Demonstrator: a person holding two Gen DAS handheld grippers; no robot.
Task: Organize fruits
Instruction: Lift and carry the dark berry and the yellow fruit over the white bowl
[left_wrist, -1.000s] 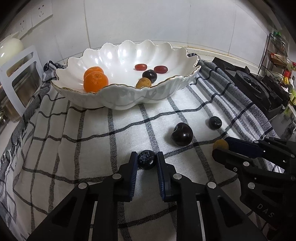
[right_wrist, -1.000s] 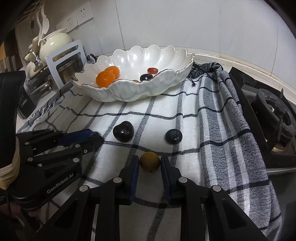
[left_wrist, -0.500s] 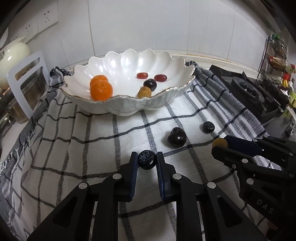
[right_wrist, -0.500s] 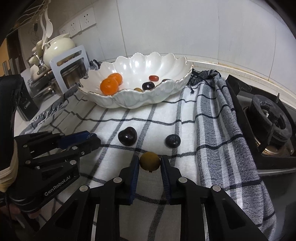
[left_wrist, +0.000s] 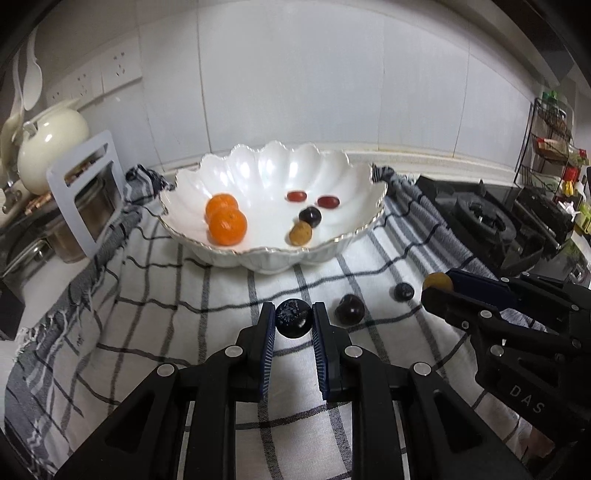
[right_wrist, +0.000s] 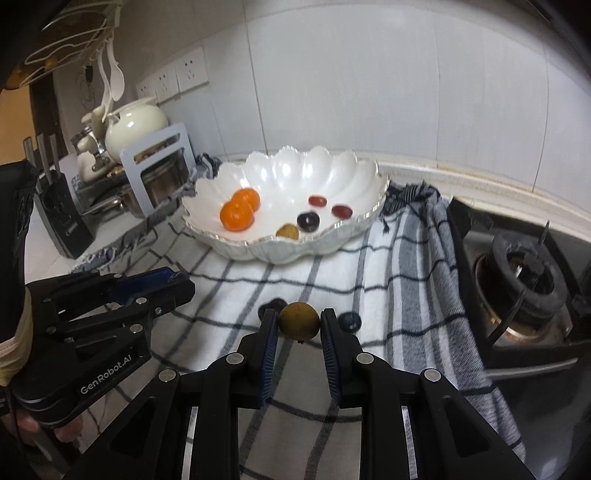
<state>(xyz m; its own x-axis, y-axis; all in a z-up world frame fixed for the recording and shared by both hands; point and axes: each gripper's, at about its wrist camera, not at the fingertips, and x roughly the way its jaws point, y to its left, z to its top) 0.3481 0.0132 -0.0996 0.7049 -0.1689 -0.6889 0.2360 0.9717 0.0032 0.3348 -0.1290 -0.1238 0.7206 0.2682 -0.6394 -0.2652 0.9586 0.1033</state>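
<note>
A dark blueberry sits pinched between the pads of the left gripper, clear of the cloth, and a tan, longan-like fruit is clamped the same way in the right gripper. Each is held by its sides at the very fingertips, probably so it can drop cleanly once the jaws part. Both tools point toward the white scalloped bowl ahead, which looks to be the collecting place: two mandarins, red grapes, a dark grape and another tan fruit already lie inside. Two dark fruits, a plum-like one and a small berry, wait on the checked towel, spread likely to stop rolling.
</note>
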